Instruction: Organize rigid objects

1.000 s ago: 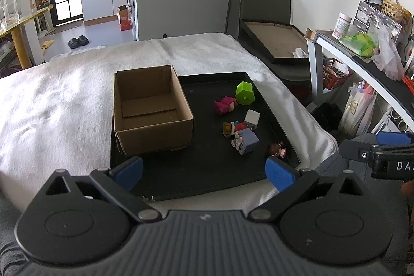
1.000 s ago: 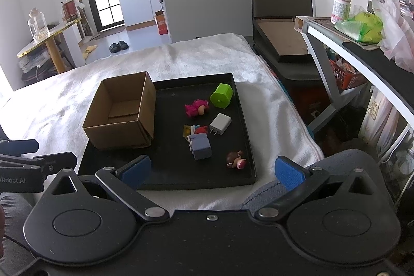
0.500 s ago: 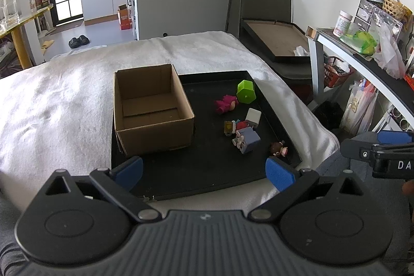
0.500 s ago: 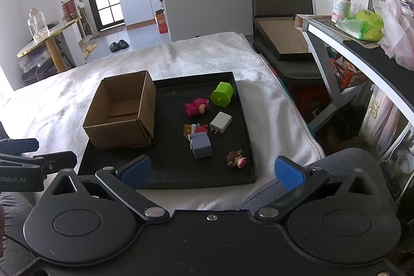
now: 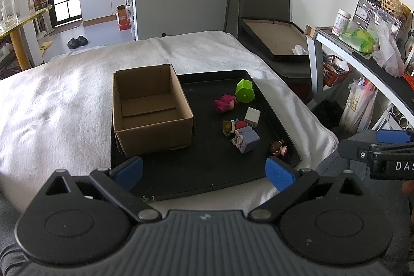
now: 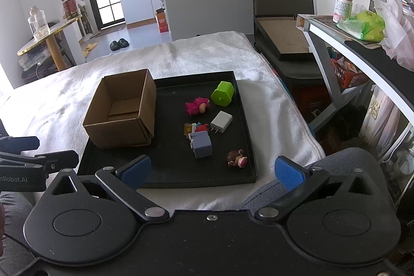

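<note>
Cardboard box [image 5: 151,109] sits open on the black tray's [image 5: 207,180] left side; small toys [image 6: 203,144] lie scattered to its right. Both the left tongs [image 5: 204,171] and right tongs [image 6: 211,171] hang spread wide at the tray's near edge, gripping nothing.

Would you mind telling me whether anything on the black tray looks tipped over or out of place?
The green hexagonal pot lies on its side near the black tray's far right corner. The cardboard box stands upright and empty.
</note>
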Tool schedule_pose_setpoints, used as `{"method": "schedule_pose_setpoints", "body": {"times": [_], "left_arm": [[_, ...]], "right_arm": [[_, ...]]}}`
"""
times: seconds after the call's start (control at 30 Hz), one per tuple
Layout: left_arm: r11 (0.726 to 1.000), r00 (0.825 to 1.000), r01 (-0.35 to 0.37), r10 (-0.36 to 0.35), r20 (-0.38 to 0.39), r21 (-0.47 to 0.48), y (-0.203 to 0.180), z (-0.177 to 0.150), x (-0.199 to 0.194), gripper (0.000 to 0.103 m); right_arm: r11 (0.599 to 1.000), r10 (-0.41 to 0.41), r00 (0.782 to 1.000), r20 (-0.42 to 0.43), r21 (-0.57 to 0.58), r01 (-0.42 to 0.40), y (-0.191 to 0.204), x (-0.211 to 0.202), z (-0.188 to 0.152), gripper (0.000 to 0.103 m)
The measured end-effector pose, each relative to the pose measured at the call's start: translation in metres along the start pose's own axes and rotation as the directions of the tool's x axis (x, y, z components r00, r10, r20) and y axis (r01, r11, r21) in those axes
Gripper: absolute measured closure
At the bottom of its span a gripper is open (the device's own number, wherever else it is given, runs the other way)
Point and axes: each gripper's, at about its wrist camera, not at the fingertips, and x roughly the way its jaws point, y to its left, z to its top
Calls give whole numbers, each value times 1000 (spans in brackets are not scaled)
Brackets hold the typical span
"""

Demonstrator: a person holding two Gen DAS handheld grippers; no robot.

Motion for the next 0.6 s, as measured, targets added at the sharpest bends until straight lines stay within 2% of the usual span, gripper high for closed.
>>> {"method": "schedule_pose_setpoints", "body": {"times": [0.6], "left_arm": [[1000,1000,11,-11,2,-9,6,-3,-1,2]], "right_arm": [[1000,2,1000,-2,-12,-2,4,2,-3,0]]}}
